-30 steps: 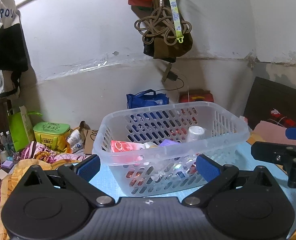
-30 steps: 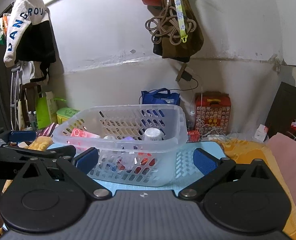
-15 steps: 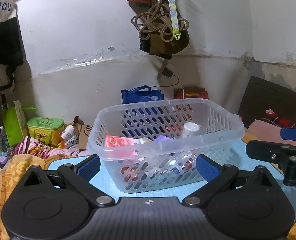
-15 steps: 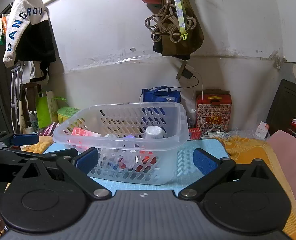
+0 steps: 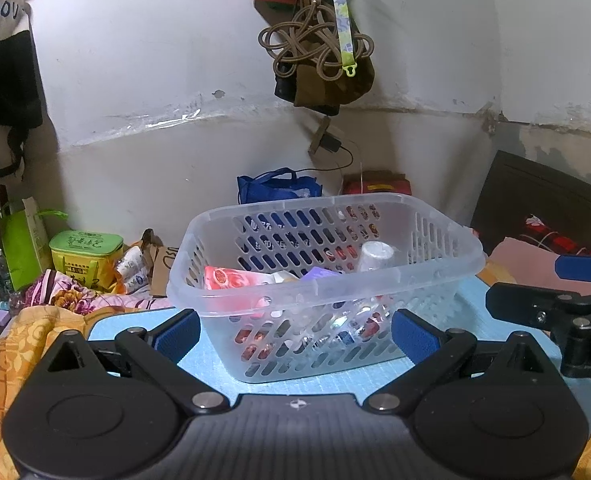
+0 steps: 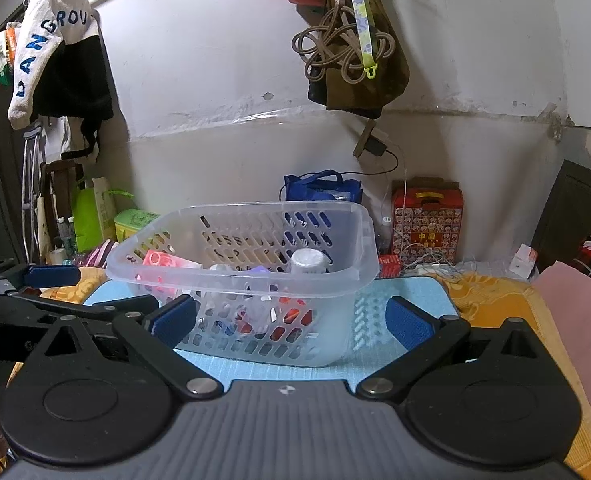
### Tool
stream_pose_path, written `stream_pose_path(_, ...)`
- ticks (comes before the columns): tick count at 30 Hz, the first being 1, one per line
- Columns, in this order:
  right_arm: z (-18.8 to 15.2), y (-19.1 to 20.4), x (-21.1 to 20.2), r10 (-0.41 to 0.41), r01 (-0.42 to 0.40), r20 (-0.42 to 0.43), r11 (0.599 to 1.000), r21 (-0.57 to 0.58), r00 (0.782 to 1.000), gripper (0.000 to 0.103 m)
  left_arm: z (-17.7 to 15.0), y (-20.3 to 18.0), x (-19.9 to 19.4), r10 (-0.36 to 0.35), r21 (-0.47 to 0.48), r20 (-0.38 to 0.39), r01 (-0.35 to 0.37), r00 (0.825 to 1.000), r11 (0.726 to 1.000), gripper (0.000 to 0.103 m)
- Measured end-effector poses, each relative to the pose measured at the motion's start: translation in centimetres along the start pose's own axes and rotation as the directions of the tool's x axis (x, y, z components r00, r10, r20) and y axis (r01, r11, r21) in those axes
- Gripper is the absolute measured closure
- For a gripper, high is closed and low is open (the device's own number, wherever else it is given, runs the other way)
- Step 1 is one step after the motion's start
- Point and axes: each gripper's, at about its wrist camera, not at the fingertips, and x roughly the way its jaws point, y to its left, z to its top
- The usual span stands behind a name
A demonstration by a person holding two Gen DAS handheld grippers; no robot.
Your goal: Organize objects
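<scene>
Blue matting (image 5: 231,364) lies under the clear basket (image 5: 323,280), which already holds a pink packet (image 5: 231,278) and a white cup (image 5: 375,256). Both my left gripper (image 5: 295,334) and right gripper (image 6: 291,320) hang wide and empty before the basket, so sorting looks nearly done.

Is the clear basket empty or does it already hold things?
Holding things: inside the clear basket lie a pink packet and a white-capped bottle, among other items.

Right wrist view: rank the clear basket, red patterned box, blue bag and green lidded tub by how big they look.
1. clear basket, largest, though nearest the camera.
2. red patterned box.
3. blue bag, partly hidden behind the basket, so unsure.
4. green lidded tub, also partly hidden.
</scene>
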Motion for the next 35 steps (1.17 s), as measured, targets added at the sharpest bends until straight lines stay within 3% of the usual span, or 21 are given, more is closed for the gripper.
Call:
stream_pose_path(29,-0.2,1.0,0.1,-0.002,0.002,-0.008,1.0,-0.03,1.0,0.0,-0.1,0.5,0.2,-0.025,-0.009,-0.001,0.025,1.0,1.0,0.001)
stream_pose_path(35,-0.5,1.8,0.2,0.001,-0.001,-0.011,0.999,-0.051,1.0,0.0,-0.1,0.7,-0.2,-0.013,0.0,0.034,0.013,0.999,1.0,0.001)
